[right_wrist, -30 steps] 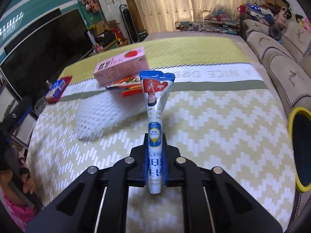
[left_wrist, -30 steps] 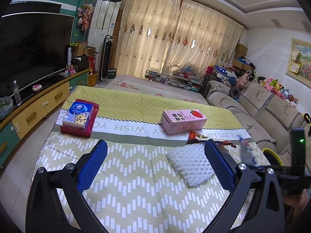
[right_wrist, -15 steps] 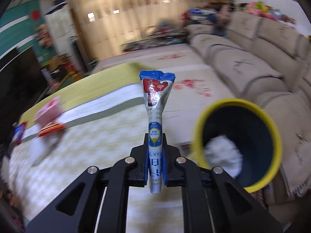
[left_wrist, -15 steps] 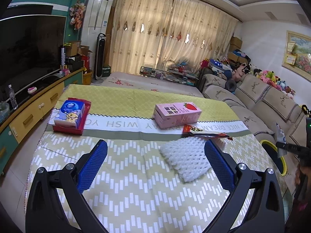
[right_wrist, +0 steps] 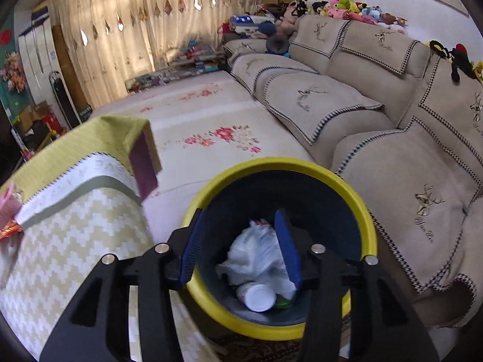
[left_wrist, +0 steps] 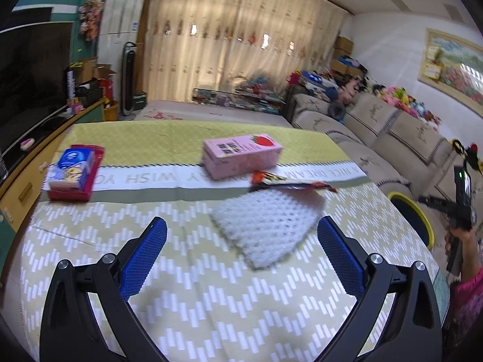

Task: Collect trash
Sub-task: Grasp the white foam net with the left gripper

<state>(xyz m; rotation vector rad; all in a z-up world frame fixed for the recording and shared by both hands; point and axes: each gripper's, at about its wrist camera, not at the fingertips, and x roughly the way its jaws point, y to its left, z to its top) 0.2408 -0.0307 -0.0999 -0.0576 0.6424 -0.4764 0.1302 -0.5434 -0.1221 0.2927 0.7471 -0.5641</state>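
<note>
My right gripper (right_wrist: 239, 214) hangs over the yellow-rimmed dark bin (right_wrist: 280, 166). Its jaws are opening and the blue pads press on nothing. Below them, white plastic trash (right_wrist: 256, 256) and a white cup (right_wrist: 256, 297) lie in the bin. My left gripper (left_wrist: 241, 223) stands open low over the table, with a white foam net (left_wrist: 265, 223) just ahead between its fingers. Beyond the net lie a red snack wrapper (left_wrist: 289, 181) and a pink strawberry carton (left_wrist: 241, 155). The bin (left_wrist: 410, 208) shows past the table's right edge.
A tissue pack on a red tray (left_wrist: 74, 170) sits at the table's left. The beige sofa (right_wrist: 392, 120) runs close behind the bin. A person's hand (left_wrist: 455, 235) with a pink sleeve holds the right device. The table's corner (right_wrist: 142, 150) is left of the bin.
The right gripper swung from the table to above the bin and its jaws parted; the blue-and-white tube wrapper is gone from between the pads. The left gripper crept toward the foam net.
</note>
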